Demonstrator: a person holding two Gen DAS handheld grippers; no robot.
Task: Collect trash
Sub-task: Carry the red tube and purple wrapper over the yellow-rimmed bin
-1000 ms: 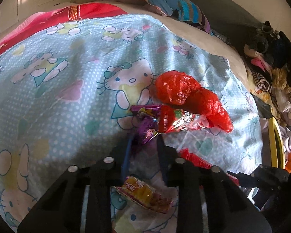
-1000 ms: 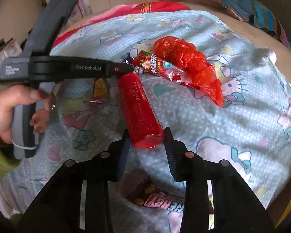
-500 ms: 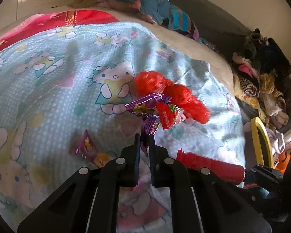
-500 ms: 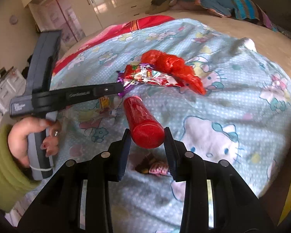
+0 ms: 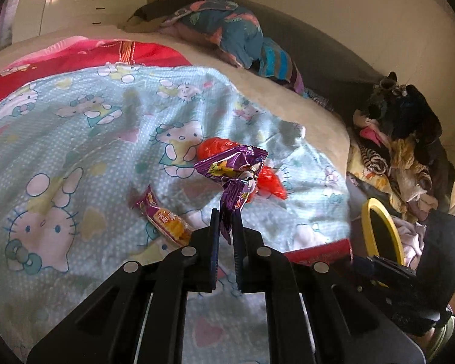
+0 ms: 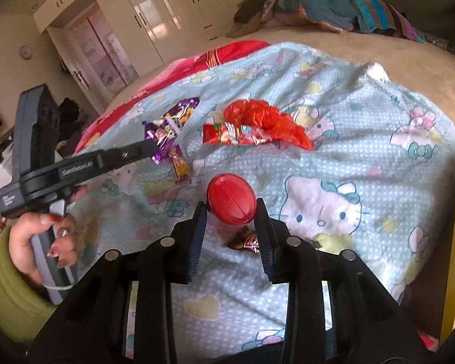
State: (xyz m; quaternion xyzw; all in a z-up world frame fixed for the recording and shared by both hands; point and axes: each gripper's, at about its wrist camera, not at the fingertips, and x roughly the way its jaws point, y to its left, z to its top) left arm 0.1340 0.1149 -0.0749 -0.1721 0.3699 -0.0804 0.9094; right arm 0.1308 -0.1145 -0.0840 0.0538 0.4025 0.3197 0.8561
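Both views look forward and downward along their own black fingers, from close above a bed. The left wrist view faces across the cartoon-cat sheet [image 5: 75, 139] toward piled clothes [image 5: 400, 139] at its right. The right wrist view faces a wardrobe [image 6: 179, 9]. Both share the sheet, the crumpled red bag [image 5: 267, 179] [image 6: 267, 118] and the purple wrapper [image 5: 233, 170] [image 6: 173, 124].
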